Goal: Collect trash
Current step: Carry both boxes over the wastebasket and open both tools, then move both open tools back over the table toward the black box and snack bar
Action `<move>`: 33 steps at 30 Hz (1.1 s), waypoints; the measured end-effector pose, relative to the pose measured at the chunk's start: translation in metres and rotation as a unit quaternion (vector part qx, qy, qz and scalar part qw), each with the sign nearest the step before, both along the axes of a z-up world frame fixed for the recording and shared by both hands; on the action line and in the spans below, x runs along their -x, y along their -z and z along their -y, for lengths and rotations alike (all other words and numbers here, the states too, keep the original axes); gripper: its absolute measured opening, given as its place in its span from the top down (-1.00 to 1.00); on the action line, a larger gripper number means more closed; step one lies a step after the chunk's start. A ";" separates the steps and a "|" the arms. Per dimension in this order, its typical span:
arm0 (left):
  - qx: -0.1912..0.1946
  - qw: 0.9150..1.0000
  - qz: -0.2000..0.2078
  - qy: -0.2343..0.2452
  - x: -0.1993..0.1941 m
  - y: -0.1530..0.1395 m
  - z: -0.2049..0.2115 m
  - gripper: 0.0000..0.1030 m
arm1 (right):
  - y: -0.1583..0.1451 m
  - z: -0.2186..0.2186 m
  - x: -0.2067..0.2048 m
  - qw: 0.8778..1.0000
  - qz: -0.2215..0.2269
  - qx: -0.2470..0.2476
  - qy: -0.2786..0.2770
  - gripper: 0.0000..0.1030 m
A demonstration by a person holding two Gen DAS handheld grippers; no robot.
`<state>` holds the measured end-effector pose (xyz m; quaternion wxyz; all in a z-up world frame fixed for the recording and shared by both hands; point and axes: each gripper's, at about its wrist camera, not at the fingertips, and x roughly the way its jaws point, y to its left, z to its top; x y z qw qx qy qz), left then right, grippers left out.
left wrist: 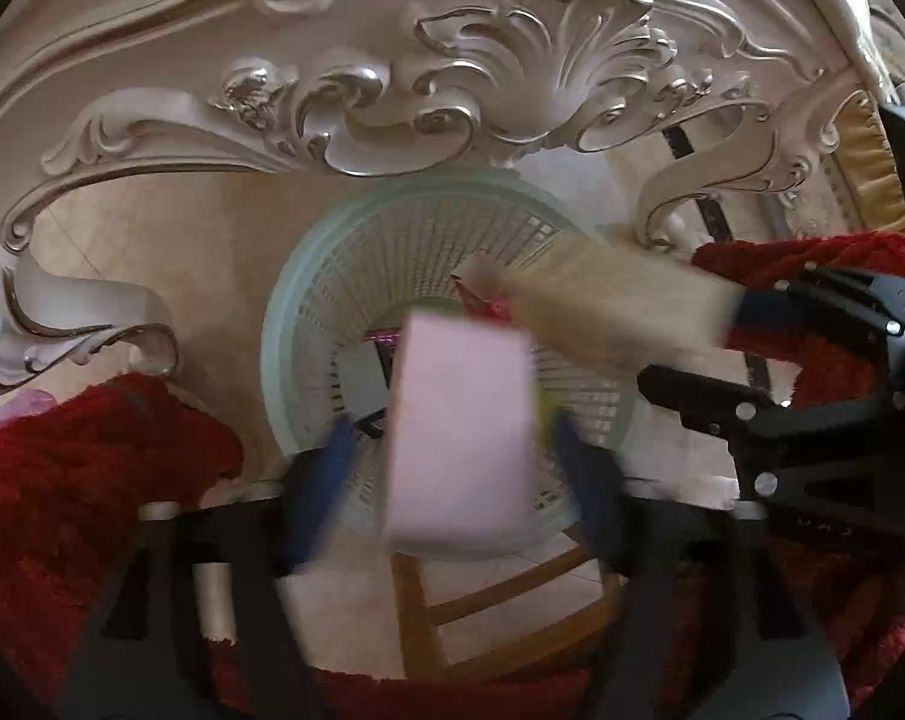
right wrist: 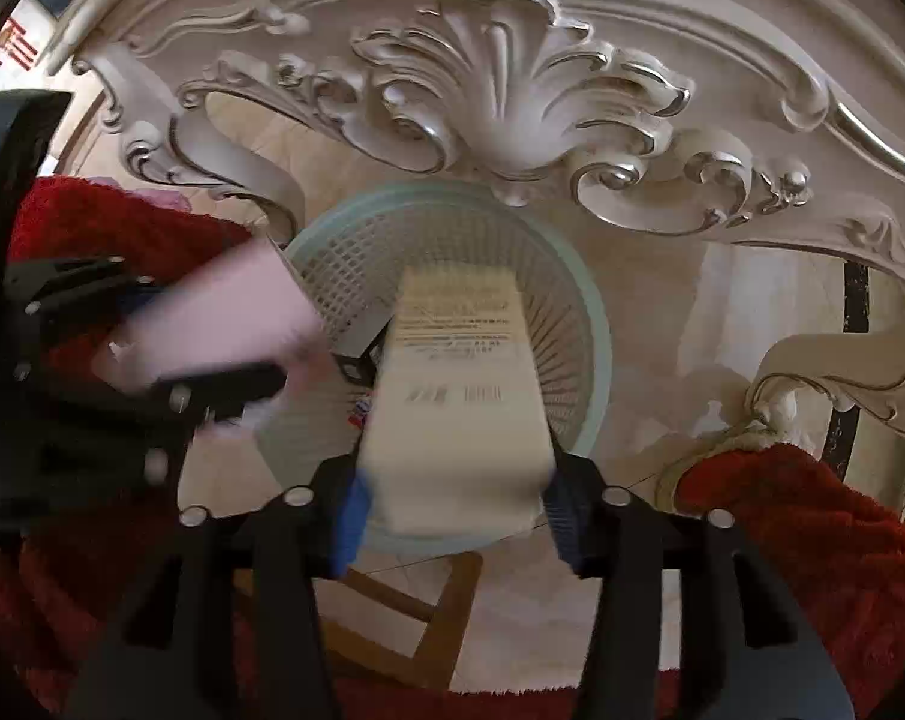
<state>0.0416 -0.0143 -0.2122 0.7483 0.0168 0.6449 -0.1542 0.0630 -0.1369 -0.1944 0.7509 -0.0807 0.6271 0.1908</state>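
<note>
A pale green lattice waste basket (left wrist: 452, 252) stands on the tiled floor below both grippers; it also shows in the right wrist view (right wrist: 452, 222). My left gripper (left wrist: 452, 462) is over the basket with its blue pads wide apart and a blurred pink box (left wrist: 461, 426) between them, not visibly pinched. My right gripper (right wrist: 452, 504) is open the same way, a blurred cream box (right wrist: 461, 396) with printed text between its pads. Each gripper shows in the other view, the right one (left wrist: 812, 372) and the left one (right wrist: 122, 372). Some wrappers lie in the basket.
An ornate white carved table frame (left wrist: 452, 72) arches just behind the basket, with curled legs (left wrist: 80, 330) at both sides. Red shaggy rug (left wrist: 62, 480) lies left and right. A wooden stool frame (left wrist: 500, 606) stands below the basket.
</note>
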 end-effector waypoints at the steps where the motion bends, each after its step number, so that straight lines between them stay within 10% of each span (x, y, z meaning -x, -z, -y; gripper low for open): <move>1: 0.003 1.000 0.007 -0.003 0.002 -0.002 -0.002 -0.76 | 0.001 0.002 -0.001 1.000 0.007 0.002 0.002 -0.22; 11: 0.067 0.987 0.138 -0.044 0.018 -0.077 -0.028 -0.81 | -0.077 0.034 0.021 0.994 0.061 -0.087 0.004 -0.27; 16: 0.069 0.965 0.247 -0.060 0.008 -0.159 -0.055 -0.81 | -0.166 0.052 0.002 0.966 0.202 -0.155 0.038 -0.40; 22: 0.016 0.938 0.334 -0.087 -0.083 -0.218 -0.092 -0.81 | -0.202 0.045 -0.103 0.941 0.276 -0.146 0.129 -0.47; 33: 0.009 0.942 0.335 -0.008 -0.261 -0.227 -0.123 -0.81 | -0.172 -0.020 -0.271 0.950 0.257 -0.065 0.163 -0.47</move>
